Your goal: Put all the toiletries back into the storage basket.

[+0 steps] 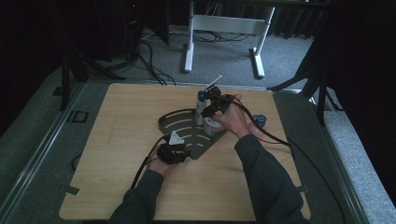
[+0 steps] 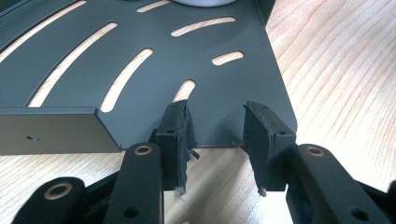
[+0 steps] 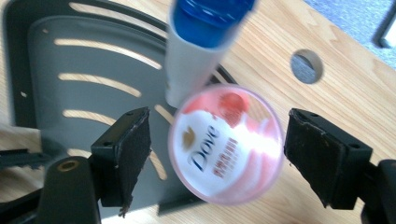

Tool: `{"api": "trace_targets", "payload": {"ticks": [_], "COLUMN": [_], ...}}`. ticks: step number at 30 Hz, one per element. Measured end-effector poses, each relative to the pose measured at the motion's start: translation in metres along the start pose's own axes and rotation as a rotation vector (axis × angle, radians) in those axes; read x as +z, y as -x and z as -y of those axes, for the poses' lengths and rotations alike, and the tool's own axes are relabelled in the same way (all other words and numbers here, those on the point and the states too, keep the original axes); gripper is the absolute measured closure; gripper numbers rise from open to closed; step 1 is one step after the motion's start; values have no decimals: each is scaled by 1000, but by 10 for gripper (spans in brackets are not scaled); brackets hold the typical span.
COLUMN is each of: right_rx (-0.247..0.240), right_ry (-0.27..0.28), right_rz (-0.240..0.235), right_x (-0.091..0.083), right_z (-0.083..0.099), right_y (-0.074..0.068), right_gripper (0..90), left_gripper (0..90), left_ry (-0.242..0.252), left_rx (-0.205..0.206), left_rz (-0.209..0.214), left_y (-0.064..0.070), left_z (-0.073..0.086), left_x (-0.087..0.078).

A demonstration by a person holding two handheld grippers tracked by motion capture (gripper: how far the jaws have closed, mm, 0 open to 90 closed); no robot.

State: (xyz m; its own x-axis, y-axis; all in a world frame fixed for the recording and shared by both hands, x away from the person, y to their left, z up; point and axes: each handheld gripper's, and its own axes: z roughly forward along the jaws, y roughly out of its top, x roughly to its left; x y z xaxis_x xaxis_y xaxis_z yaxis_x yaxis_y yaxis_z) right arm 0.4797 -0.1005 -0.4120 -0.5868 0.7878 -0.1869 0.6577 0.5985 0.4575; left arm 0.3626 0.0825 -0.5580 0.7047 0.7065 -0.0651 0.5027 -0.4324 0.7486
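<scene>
Right tool point(image 3: 217, 158), jaws apart, straddles the Dove jar point(image 3: 227, 144): likely rigid, smooth-lidded; grip its sides. Left tool point(image 2: 217, 140) is apart at the rack point(image 2: 140, 70) edge.

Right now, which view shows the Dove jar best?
The right gripper view: the Dove jar sits close up between the open jaws, lid label readable. The high view shows it small and dim on the dark slotted tray. The left gripper view catches a pale sliver, probably its base.
</scene>
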Motion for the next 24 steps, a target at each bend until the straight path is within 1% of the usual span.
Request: {"api": "trace_targets", "payload": {"ticks": [1,2,4,6,7,12,15,16,17,21,23,24], "right_rx": [2,6,9,11,10,-4,-11,-8,-6,-8,-5,-8], "right_ry": [1,3,8,10,9,19,19,19,18,13,15,14], "right_rz": [-7,2,-6,-1,4,13,8,3,10,29,30,32], "right_x": [-1,-2,-5,-7,-9,-19,-21,-22,-23,-25,-26,-28], "right_z": [2,3,7,9,11,16,18,19,23,30,31,34], "right_y": [2,4,8,11,12,16,18,20,25,33,35,39], "right_gripper": [232,235,237,240,251,251,252,252,254,254,254,254], "left_gripper": [603,603,603,602,602,602,602,602,601,602,602,602], "left_ry": [0,0,0,0,0,1,3,4,4,4,4,3], "left_rx": [0,0,1,1,1,1,0,0,0,-2,-1,-2], "left_rz": [0,0,0,-1,0,4,4,3,3,5,6,6], "left_y": [0,0,0,0,0,0,0,0,0,-1,-1,-1], "left_z": [0,0,0,0,0,0,0,0,0,0,0,0], "left_x": [0,0,0,0,0,0,0,0,0,0,0,0]}}
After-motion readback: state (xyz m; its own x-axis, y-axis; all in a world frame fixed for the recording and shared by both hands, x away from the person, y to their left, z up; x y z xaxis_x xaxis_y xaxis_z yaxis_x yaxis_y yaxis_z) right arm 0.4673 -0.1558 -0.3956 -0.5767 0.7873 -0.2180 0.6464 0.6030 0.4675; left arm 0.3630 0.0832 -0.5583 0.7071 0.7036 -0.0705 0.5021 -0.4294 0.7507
